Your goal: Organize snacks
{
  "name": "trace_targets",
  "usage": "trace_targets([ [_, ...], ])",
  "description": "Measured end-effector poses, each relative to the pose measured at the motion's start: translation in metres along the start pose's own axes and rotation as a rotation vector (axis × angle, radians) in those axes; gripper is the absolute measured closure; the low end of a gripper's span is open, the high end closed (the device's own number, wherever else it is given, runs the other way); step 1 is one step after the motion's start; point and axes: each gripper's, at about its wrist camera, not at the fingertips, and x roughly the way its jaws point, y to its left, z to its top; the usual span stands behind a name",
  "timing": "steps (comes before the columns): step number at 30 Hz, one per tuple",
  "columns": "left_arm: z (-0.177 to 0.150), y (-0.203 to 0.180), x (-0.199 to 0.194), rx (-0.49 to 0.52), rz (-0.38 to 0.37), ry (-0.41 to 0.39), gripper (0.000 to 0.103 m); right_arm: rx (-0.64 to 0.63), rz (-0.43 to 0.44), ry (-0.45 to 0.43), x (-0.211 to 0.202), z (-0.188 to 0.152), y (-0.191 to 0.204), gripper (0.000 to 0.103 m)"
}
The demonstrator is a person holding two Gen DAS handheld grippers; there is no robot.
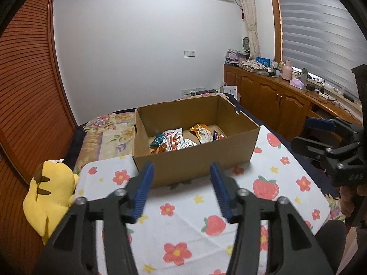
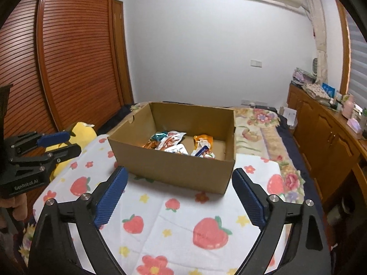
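Note:
An open cardboard box [image 1: 195,162] [image 2: 174,167] stands on a white cloth with strawberries and flowers [image 1: 183,206] [image 2: 174,217]. Several snack packets [image 1: 176,141] [image 2: 174,143] lie inside it: a left pile with a teal, an orange and white ones, and a right group with an orange packet [image 1: 201,133] [image 2: 203,141]. My left gripper [image 1: 182,171] is open and empty, just in front of the box. It also shows in the right wrist view [image 2: 64,142]. My right gripper [image 2: 179,176] is open and empty, in front of the box, and shows in the left wrist view [image 1: 305,133].
A yellow plush toy [image 1: 50,194] [image 2: 80,135] lies at the cloth's left edge. A floral bedspread [image 1: 107,133] [image 2: 259,130] lies behind the box. A wooden cabinet [image 1: 270,100] [image 2: 325,135] with clutter stands at the right. A slatted wooden wardrobe [image 1: 25,91] [image 2: 75,57] is at the left.

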Motion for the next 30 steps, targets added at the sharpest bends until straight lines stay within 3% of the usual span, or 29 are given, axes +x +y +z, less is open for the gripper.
trace_targets([
  [1, -0.002, -0.002, -0.005, 0.002, 0.004, -0.003, 0.045, 0.005, -0.001, -0.002, -0.003, -0.002, 0.000, 0.000],
  [3, -0.007, -0.006, -0.013, 0.005, 0.010, -0.016, 0.029, 0.016, -0.005, -0.013, -0.010, -0.007, 0.001, 0.000],
  [5, -0.010, -0.008, -0.021, 0.001, 0.014, -0.042, 0.006, 0.023, -0.009, -0.010, -0.015, -0.011, 0.002, 0.000],
  [6, -0.012, -0.010, -0.025, 0.005, 0.018, -0.052, 0.004, 0.026, -0.010, -0.007, -0.017, -0.013, 0.002, 0.000],
  [18, -0.031, -0.020, -0.059, -0.032, 0.073, -0.065, 0.000, 0.054, -0.062, -0.035, -0.051, -0.029, 0.003, 0.000],
  [24, -0.046, -0.032, -0.080, -0.051, 0.137, -0.089, 0.000, 0.051, -0.091, -0.064, -0.075, -0.038, 0.011, 0.000],
  [30, -0.067, -0.044, -0.099, -0.048, 0.130, -0.105, 0.000, 0.058, -0.113, -0.103, -0.096, -0.053, 0.018, 0.000],
])
